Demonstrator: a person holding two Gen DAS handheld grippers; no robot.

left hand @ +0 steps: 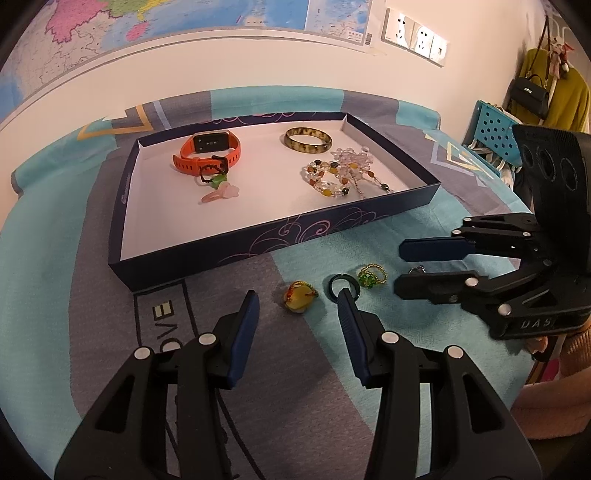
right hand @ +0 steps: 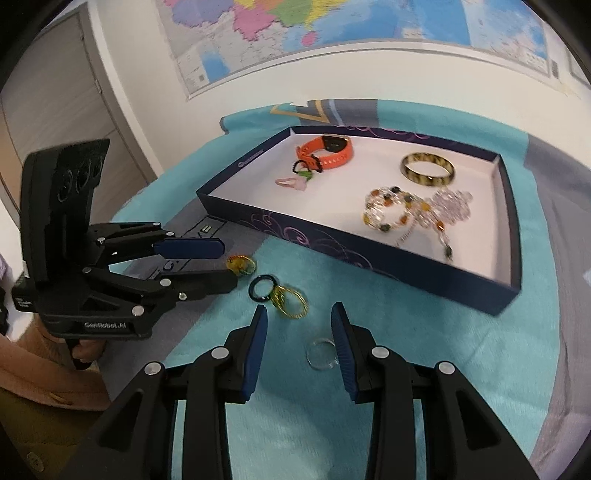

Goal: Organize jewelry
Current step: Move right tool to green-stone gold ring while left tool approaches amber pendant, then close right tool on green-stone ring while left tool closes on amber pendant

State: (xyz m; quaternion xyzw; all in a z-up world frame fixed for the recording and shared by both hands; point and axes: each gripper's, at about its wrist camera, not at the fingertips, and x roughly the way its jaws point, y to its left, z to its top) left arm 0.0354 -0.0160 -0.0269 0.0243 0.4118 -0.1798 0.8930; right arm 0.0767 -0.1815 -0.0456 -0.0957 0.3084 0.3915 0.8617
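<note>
A dark blue tray [left hand: 258, 245] [right hand: 369, 254] holds an orange watch [left hand: 207, 149] [right hand: 327, 151], a brown bangle [left hand: 307, 139] [right hand: 427, 169], bead bracelets [left hand: 336, 177] [right hand: 399, 212] and a pink clip [left hand: 219, 194]. On the cloth in front lie a yellow ring [left hand: 300, 294] [right hand: 242, 265], a dark ring [left hand: 341, 286] [right hand: 263, 288], a green-gold beaded ring [left hand: 371, 275] [right hand: 290, 301] and a clear ring [right hand: 322, 353]. My left gripper [left hand: 297, 308] [right hand: 227, 264] is open, just short of the yellow and dark rings. My right gripper [right hand: 299, 321] [left hand: 399, 266] is open above the clear ring.
A teal and grey patterned cloth [left hand: 92, 332] covers the table. A wall with a map [left hand: 184, 22] stands behind. A blue perforated basket [left hand: 491, 129] and hanging bags [left hand: 532, 92] are at the far right. A door [right hand: 55, 110] is at left.
</note>
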